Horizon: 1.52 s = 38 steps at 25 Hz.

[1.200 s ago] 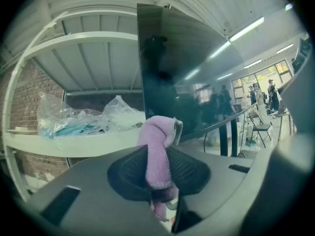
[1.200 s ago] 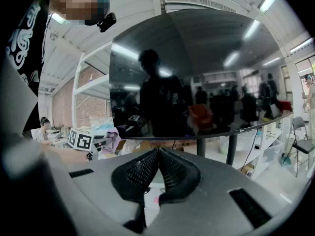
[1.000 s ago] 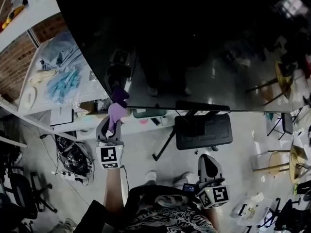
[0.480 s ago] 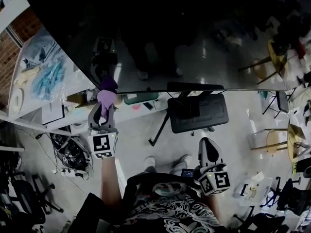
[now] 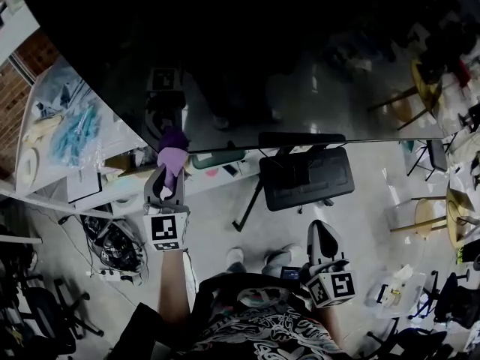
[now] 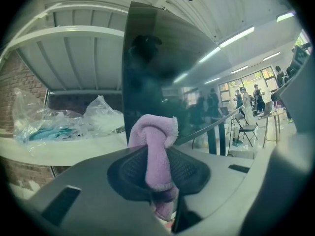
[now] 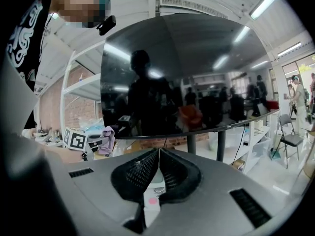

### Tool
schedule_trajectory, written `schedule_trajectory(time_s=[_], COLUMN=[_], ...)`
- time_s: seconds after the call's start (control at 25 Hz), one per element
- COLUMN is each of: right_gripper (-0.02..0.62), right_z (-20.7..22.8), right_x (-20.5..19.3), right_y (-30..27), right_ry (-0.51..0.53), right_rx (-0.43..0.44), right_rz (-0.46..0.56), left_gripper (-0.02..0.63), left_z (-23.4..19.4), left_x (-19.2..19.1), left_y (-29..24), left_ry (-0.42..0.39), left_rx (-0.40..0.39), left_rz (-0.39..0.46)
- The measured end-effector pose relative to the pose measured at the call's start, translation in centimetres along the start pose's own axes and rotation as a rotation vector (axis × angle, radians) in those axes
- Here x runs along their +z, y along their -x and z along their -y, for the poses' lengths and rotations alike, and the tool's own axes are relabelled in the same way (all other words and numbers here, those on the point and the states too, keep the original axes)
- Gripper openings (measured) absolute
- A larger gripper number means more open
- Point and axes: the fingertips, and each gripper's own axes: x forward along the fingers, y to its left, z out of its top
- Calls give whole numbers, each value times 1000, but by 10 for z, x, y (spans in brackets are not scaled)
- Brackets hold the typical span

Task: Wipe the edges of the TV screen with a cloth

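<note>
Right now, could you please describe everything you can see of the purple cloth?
The purple cloth looks soft and fuzzy, bunched into a wad. The left gripper is shut on it; its rounded top sticks out past the jaws, a tail hangs behind. It seems to touch the TV screen at the lower edge near a corner.

I am looking down on a white bench (image 6: 69, 150) running along the left side, where clear plastic bags (image 5: 75, 126) of teal items are lying beside a white roll (image 5: 26, 160) and a flat white pad (image 5: 82, 186). On the grey floor (image 5: 217, 223), the TV stand base (image 5: 306, 177) is sitting as a black plate. A tangle of cables (image 5: 112, 242) is sprawling below the bench, black office chairs (image 5: 34, 313) are standing at lower left, and round wooden stools (image 5: 422, 220) are standing at right.
</note>
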Motion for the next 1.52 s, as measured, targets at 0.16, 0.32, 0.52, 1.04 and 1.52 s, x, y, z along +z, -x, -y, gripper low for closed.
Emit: schedule_trajectory(time_s=[0.16,0.32,0.52,1.04,1.52], right_gripper=[29,29,29,29,29], right_z=[9,15,27,55,75], right_x=[3,1,1,-5,-8], right_y=[4,12,24,53,65], right_ry=[-16,-19,-27,-55,-78], right_rx=[-32,-51,-82,-138,-179], right_rz=[16,17,20,33,36], left_gripper=[95,95,95,95,95], left_z=[9,21,36,77,110], left_x=[2,9,16,29,37], left_y=[-4,-9,-15,-31,-44], left_ry=[0,-3,4,14,19], left_rx=[-27,-53,-73,-129,-183], left_rz=[1,17,29,49,53])
